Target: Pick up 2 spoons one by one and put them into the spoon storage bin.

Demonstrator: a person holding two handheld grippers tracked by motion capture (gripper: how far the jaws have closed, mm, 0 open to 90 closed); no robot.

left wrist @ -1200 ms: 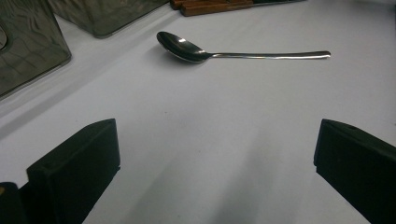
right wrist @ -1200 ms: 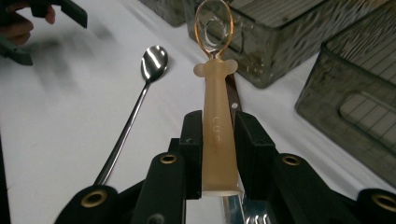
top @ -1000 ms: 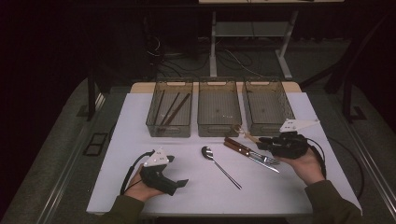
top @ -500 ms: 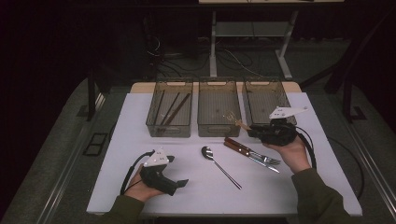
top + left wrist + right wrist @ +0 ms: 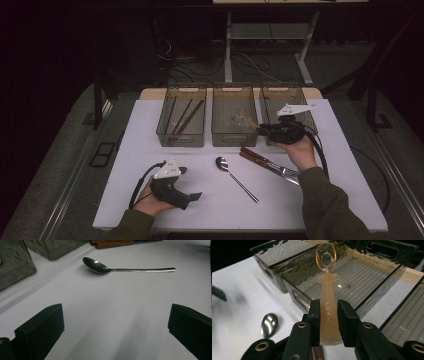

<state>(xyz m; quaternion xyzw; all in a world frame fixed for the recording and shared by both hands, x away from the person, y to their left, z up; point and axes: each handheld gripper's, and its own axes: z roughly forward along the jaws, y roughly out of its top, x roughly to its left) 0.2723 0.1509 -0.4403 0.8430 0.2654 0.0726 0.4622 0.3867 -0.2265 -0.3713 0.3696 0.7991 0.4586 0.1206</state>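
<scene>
Jaws of the right gripper [image 5: 327, 315] clamp a translucent orange plastic spoon [image 5: 326, 293] above the near edge of the middle bin [image 5: 234, 136], apparently mid-sorting, so lowering and release come next, while the left gripper [image 5: 192, 196] rests wide open near the metal spoon [image 5: 125, 267].

Ahead of the left gripper [image 5: 192, 197], between its wide-apart jaws, bare white table [image 5: 112, 322] runs unobstructed up to the metal spoon [image 5: 100, 266], which lies crosswise in the path. Beyond it the bin walls [image 5: 15, 267] close off the far left. The right gripper [image 5: 328, 315] holds a translucent spoon [image 5: 327, 277] over the middle bin [image 5: 362, 277], whose open top lies free beneath; its near wall stands just below the jaws.
</scene>
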